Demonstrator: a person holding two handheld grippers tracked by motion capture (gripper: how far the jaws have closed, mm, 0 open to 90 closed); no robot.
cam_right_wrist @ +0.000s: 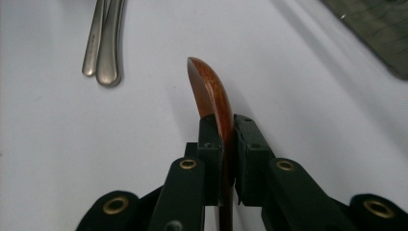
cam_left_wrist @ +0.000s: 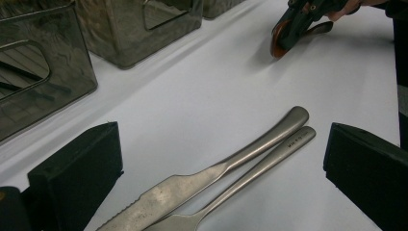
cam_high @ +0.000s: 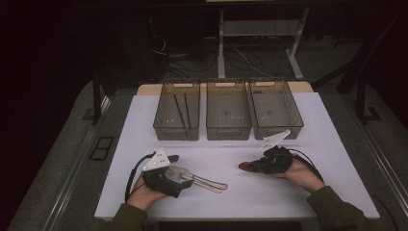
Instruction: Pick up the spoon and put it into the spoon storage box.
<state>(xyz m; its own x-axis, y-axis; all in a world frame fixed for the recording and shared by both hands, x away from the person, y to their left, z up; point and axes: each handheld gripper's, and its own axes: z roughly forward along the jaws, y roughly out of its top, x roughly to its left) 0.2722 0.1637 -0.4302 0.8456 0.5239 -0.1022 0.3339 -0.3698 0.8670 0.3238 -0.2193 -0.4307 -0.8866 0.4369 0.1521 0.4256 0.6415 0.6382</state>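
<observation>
- On the white table point(cam_high: 288, 192), the middle bin point(cam_high: 228, 109) of three clear bins serves as the landmark; it sits at the far edge, with the left bin point(cam_high: 177, 110) and the right bin point(cam_high: 275, 108) just beside it.
- Near-right of the middle bin, the right gripper point(cam_right_wrist: 225, 159) is clamped on a wooden spoon point(cam_right_wrist: 211, 91), its pads pressing the reddish-brown piece from both sides while the rounded end juts out past them just above the table.
- Near-left of the middle bin, the left gripper point(cam_left_wrist: 221, 173) rests on the table with its jaws spread wide and gripping nothing.
- Between those spread jaws lie a metal knife point(cam_left_wrist: 231, 168) and a second metal utensil point(cam_left_wrist: 260, 166), side by side and touching, handles pointing toward the right gripper.
- Bare tabletop separates the wooden spoon from the middle bin, and the metal pieces lie well apart from it.
- Two dark thin sticks point(cam_high: 182, 111) lie in the left bin.
</observation>
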